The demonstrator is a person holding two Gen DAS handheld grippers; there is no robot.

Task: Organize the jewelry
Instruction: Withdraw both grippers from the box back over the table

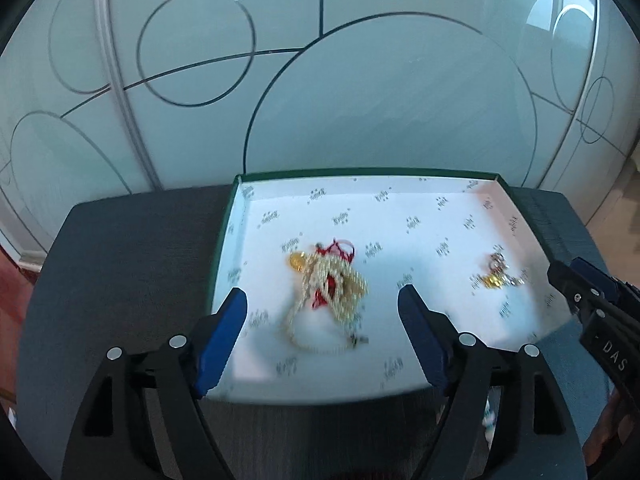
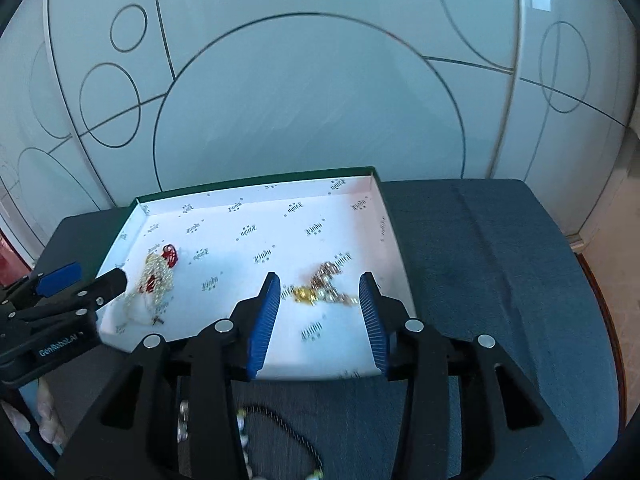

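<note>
A shallow box (image 1: 240,178) with green outer walls and a white printed lining sits on the dark table; it also shows in the right wrist view (image 2: 256,182). Inside it lies a tangle of pearl necklace with red cord and a gold piece (image 1: 330,284) (image 2: 156,276), and a smaller cluster of gold and copper jewelry (image 1: 498,274) (image 2: 320,284). My left gripper (image 1: 322,308) is open and empty over the pearl tangle. My right gripper (image 2: 320,292) is open and empty around the small cluster. A dark beaded necklace (image 2: 296,436) lies on the table under my right gripper.
The dark table (image 1: 120,264) ends close behind the box, at a frosted glass wall with circle lines (image 1: 360,100). Its right part (image 2: 500,260) is bare blue-grey surface. A hand (image 2: 44,416) holds the left gripper.
</note>
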